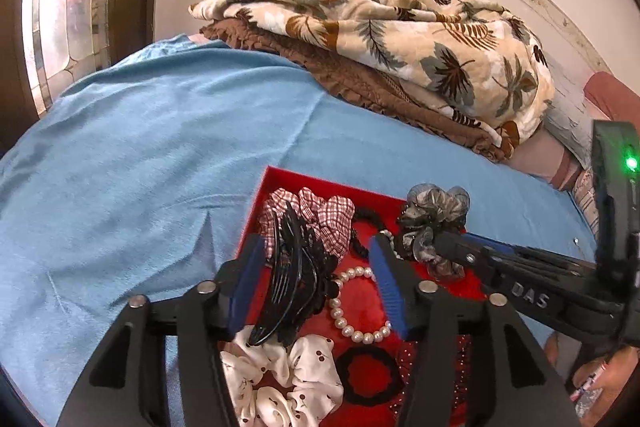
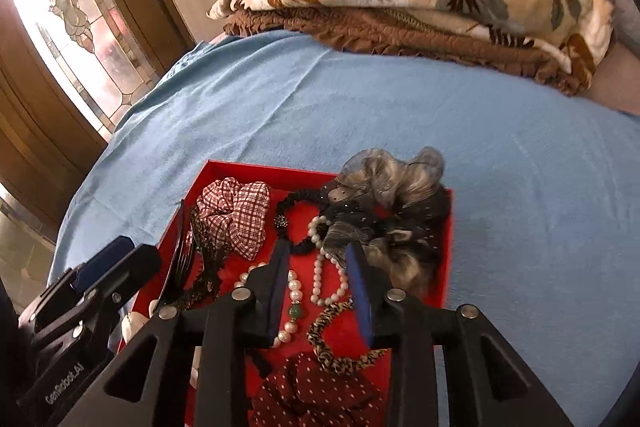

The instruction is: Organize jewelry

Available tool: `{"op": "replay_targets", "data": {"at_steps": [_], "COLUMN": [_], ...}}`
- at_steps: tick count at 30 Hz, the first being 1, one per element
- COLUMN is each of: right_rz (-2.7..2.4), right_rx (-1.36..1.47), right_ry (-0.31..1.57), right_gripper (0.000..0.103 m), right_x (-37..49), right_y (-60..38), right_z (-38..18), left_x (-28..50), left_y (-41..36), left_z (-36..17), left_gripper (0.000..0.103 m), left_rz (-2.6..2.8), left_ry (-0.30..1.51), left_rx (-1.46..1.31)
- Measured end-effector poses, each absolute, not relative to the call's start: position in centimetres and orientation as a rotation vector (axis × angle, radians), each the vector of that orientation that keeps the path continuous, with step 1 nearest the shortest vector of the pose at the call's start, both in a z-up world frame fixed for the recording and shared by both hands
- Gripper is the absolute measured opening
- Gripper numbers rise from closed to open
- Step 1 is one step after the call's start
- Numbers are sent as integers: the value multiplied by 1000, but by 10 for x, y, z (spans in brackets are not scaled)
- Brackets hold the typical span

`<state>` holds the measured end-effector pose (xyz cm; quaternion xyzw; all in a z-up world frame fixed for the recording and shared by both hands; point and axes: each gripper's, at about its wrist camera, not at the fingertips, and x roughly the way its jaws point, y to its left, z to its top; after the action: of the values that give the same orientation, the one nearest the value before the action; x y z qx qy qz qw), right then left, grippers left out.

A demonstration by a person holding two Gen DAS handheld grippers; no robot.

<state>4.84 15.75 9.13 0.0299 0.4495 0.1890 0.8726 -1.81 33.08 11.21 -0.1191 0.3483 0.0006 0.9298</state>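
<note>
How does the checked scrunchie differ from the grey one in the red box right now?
The checked scrunchie is red-and-white gingham cloth; the grey scrunchie is sheer, mottled grey and black. The checked one lies free at the far left of the red box; the grey one sits at the far right corner, over the rim, at the right tool's tips. The grey one looks bulkier. Both are ruffled fabric hair ties.

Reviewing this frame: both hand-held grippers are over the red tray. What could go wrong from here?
1. The left hand-held gripper is open around the black claw clip, which lies close to the pearl bracelet; closing might snag the beads too.
2. The right hand-held gripper is open over overlapping pearl strands and a leopard hair tie; lifting one may drag another out.
3. The grey scrunchie hangs over the red tray rim and may slip out if nudged.
</note>
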Motion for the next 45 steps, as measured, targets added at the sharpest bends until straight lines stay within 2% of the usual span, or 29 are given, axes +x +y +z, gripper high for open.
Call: {"op": "replay_targets", "data": {"at_steps": [4, 8, 10, 14, 20, 25, 30, 36, 45], "right_rz": [381, 361, 344, 305, 269, 236, 228, 199, 141], "right_rx": [52, 53, 44, 11, -11, -40, -52, -77, -64], "right_ry": [917, 894, 884, 852, 818, 772, 738, 697, 596], "right_gripper": [38, 43, 45, 46, 51, 59, 63, 69, 69], "right_x": [34, 12, -2, -36, -89, -122, -142, -163, -183], "right_y": [151, 139, 132, 117, 94, 80, 75, 72, 55], "right_z": [99, 106, 108, 109, 106, 106, 103, 100, 112], "left_x": [-27, -49, -62, -87, -124, -160, -184, -198, -208], "left_y": [331, 327, 323, 317, 309, 301, 281, 263, 242], "left_z": [121, 141, 150, 166, 180, 169, 156, 152, 145], "left_gripper": [71, 99, 103, 103, 103, 103, 103, 103, 103], "left_rz": [105, 261, 327, 413, 453, 368, 333, 294, 265], "left_ry": [644, 481, 398, 260, 190, 326, 444, 513, 554], "left_rx": [-179, -61, -19, 33, 12, -70, -55, -58, -5]}}
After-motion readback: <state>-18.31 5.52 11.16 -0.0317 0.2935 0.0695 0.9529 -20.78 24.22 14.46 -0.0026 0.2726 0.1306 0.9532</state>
